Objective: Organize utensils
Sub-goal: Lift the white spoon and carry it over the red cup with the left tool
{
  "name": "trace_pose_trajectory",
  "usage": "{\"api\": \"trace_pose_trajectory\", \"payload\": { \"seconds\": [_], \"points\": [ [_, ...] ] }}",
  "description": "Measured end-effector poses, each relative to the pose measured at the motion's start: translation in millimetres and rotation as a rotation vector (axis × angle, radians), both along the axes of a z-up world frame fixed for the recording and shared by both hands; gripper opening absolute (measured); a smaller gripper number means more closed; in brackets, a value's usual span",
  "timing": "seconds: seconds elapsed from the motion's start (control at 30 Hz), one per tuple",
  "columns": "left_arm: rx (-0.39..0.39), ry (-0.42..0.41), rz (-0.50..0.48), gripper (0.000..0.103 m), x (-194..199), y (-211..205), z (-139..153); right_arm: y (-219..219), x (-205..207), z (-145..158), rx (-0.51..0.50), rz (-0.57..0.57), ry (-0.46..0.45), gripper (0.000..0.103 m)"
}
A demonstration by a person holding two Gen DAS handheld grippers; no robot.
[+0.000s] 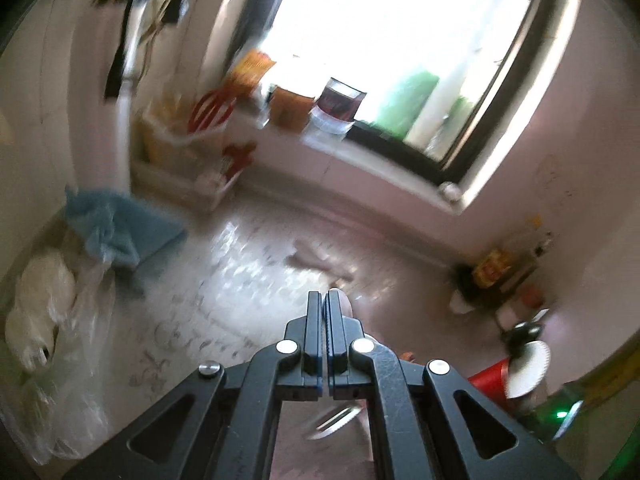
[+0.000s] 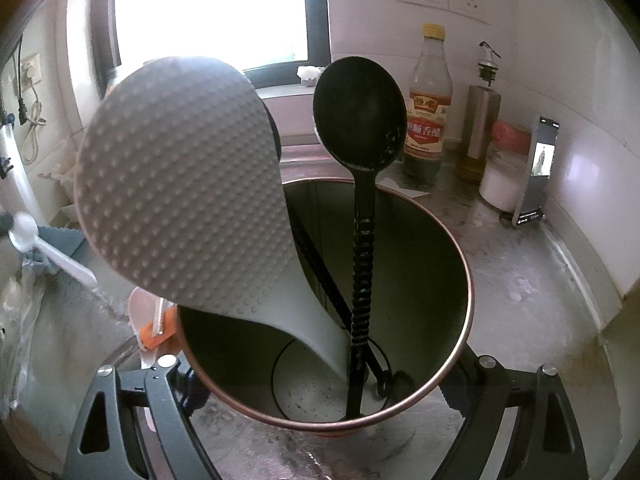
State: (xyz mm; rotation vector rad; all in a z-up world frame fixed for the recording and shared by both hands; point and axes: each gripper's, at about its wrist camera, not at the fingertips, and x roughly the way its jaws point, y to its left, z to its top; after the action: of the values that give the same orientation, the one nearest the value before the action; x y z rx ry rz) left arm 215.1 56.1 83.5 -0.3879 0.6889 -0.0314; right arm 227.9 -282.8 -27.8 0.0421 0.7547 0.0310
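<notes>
Two utensils are seen standing in the metal holder (image 2: pixel 420 280): a grey dimpled rice paddle (image 2: pixel 180 184), leaned to the left, and a black ladle (image 2: pixel 360 120) with a ribbed handle, set nearly upright. The holder is clamped at its lower rim between the jaws of the right tool (image 2: pixel 320 404), which are spread wide around it, and it is rested on the table (image 2: pixel 520 280). Behind it, by the wall, a vinegar bottle (image 2: pixel 428 116), an oil dispenser (image 2: pixel 480 128) and a propped phone (image 2: pixel 538 168) are stood. The left tool (image 1: pixel 325 300) is seen with its jaws pressed together and nothing between them, held above the blurred table beneath the window (image 1: pixel 400 40). A white spoon (image 2: pixel 44 248) is visible at the far left.
</notes>
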Motion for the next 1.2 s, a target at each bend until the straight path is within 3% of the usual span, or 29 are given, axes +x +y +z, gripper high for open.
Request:
{"api": "trace_pose_trajectory", "payload": {
  "seconds": [0.23,0.57,0.97,1.2],
  "points": [
    [0.024,-0.145,-0.115,0.001,-8.4,-30.9,48.9,1.2,6.4,-5.2,-0.009,0.016,0.004,0.091],
    [0.062,-0.247,-0.272,0.001,-4.0,-81.6,89.9,-0.5,8.1,-9.1,0.0,0.019,0.006,0.091],
    [0.156,-0.329,-0.443,0.001,-4.6,-145.0,112.0,3.9,5.9,-5.5,0.0,0.011,0.003,0.091],
    [0.249,-0.349,-0.492,0.001,-6.5,-174.8,103.6,9.3,-0.3,-3.0,-0.004,0.013,0.002,0.091]
  ]
}}
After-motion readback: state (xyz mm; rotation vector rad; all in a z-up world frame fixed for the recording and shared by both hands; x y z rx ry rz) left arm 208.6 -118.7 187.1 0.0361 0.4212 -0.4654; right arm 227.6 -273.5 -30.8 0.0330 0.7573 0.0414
